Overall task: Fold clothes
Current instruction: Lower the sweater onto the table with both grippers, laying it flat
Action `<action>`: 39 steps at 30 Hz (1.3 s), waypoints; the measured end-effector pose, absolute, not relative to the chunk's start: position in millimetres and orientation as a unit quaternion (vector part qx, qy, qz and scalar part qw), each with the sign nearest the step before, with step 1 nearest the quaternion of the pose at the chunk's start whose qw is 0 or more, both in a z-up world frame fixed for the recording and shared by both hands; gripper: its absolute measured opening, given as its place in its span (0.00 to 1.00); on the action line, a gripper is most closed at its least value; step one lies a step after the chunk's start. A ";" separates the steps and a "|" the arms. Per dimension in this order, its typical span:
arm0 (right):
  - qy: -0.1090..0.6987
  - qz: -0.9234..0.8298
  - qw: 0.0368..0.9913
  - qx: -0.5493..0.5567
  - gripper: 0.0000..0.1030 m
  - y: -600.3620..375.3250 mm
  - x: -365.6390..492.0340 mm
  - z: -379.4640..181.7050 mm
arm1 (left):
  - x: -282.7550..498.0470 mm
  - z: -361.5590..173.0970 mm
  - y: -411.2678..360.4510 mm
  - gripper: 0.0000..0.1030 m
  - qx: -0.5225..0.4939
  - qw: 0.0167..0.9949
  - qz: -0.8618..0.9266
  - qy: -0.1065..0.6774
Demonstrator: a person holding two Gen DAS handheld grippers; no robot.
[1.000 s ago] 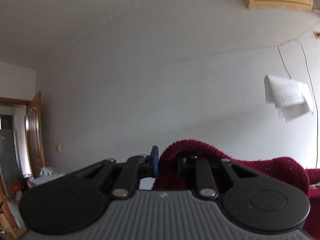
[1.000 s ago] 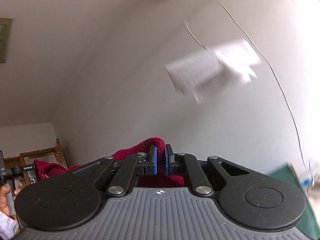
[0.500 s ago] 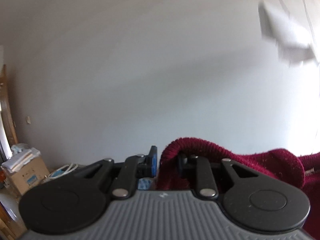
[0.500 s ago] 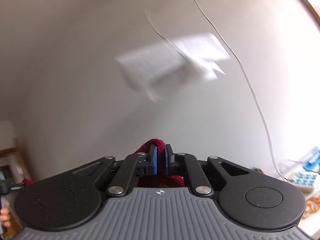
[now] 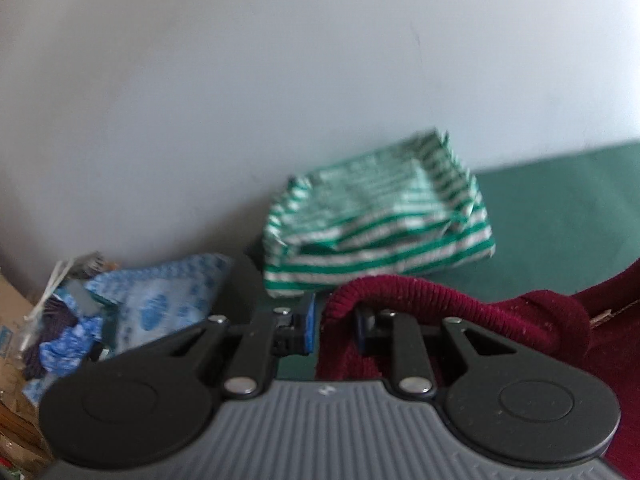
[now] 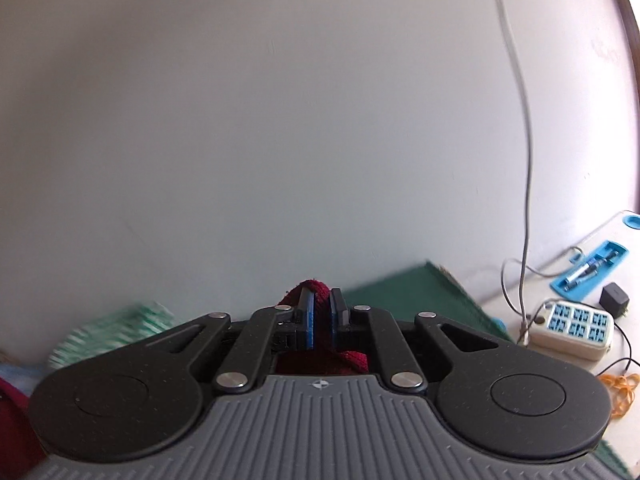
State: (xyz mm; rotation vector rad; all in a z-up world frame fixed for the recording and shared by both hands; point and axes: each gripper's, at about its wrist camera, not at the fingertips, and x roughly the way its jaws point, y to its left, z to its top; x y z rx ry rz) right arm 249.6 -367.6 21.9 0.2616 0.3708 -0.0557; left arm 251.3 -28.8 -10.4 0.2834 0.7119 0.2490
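In the left wrist view our left hand-held gripper (image 5: 335, 322) sits at the lower middle of the frame, pinching a thick ribbed edge of the maroon sweater (image 5: 436, 300). The knit bunches between the two blue pads and arches over the right finger, then runs off toward the lower right of the frame, where the rest of the garment fills the corner. Just beyond the fingertips, in the middle of the frame, a folded green-and-white striped garment (image 5: 376, 236) lies on the green surface (image 5: 560, 208), close against the pale wall (image 5: 280, 80). At the lower left we see a blue-and-white patterned cloth (image 5: 160, 300) amid blurred clutter that we cannot make out.

In the right wrist view our right hand-held gripper (image 6: 321, 316) is at the lower middle, its pads pressed nearly together on a thin fold of the same maroon sweater (image 6: 312, 286), which pokes up above the fingertips and shows again below them, near the body of the tool. Behind the fingertips the green surface (image 6: 416, 292) stretches toward the right. At the far right lie a white power strip (image 6: 572, 330), a blue tray (image 6: 590, 268) and a grey cable (image 6: 524, 160) climbing the wall. The striped garment (image 6: 116, 328) appears blurred at the lower left.
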 end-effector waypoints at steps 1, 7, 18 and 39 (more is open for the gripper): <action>0.192 -0.038 0.973 0.125 0.07 -364.0 259.7 9.2 | 260.5 -21.0 -27.9 0.25 0.142 0.917 0.123 0.353; 0.235 -0.101 0.962 0.091 0.07 -351.9 316.9 -51.3 | 309.9 -75.9 -22.4 0.28 0.167 0.898 0.125 0.386; 0.340 -0.101 0.935 -0.006 0.49 -358.3 333.2 -64.4 | 270.2 -64.8 10.1 0.51 0.265 0.881 -0.009 0.393; 0.449 0.207 0.868 0.052 0.59 -392.7 -81.7 -60.9 | -129.3 -66.4 -104.0 0.60 0.088 0.888 -0.118 0.437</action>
